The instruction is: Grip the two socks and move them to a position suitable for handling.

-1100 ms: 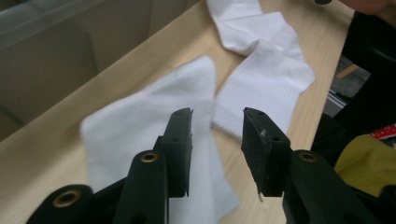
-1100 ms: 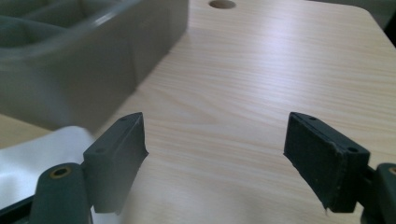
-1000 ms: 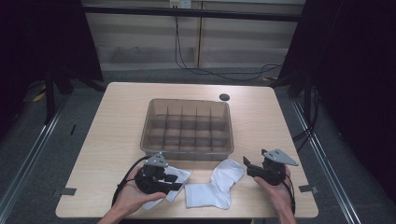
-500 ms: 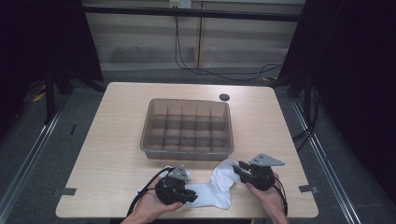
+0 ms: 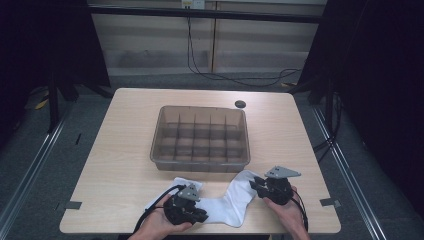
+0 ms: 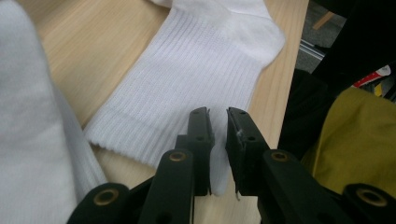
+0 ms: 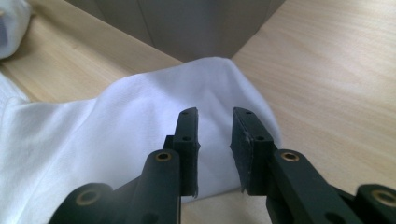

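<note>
- I had a white sock (image 5: 232, 200) lying flat on the near edge of the table (image 5: 120, 165), just in front of the divided plastic bin (image 5: 200, 137); its ribbed cuff end pointed toward my left side and its toe end toward my right.
- A second white sock (image 5: 181, 183) lay partly under my left hand, between the bin and the first sock.
- My left gripper (image 6: 217, 122) sat at the cuff; in the left gripper view its jaws stood narrow, and a thin fold of the cuff edge appeared to pass between them. I judged that a pinch, though the cloth there was thin and the grip looked light.
- My right gripper (image 7: 214, 122) was at the toe end. Its jaws stood a little apart over the cloth, and I could not tell whether they truly held any fabric or merely rested over it.
- I judged the step in hand to be taking the sock by both ends, ahead of folding or rolling it for one of the bin's compartments.
- The next move called for a firm bite at the toe first, then a level lift of both ends together, keeping the second sock from dragging along.
</note>
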